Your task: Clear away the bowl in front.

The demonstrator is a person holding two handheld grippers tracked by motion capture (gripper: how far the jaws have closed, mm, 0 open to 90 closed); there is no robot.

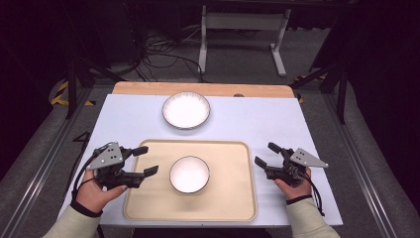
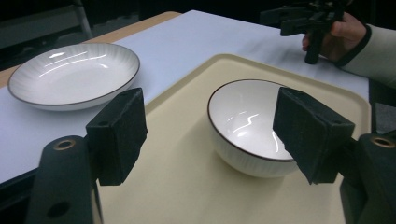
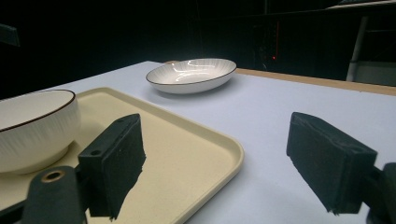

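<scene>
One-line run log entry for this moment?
left hand-held gripper: open, beside bowl | right hand-held gripper: open | bowl on tray

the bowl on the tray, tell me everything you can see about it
The bowl is small, round and deep, glossy white like glazed ceramic, with a thin dark line round its rim and fine vertical ribs on its outer wall. It stands upright and empty near the middle of the beige tray, its base resting on the tray floor. Nothing else touches it: the left tool hangs open to its left, apart from it, and the shallower white dish sits beyond the tray.
</scene>
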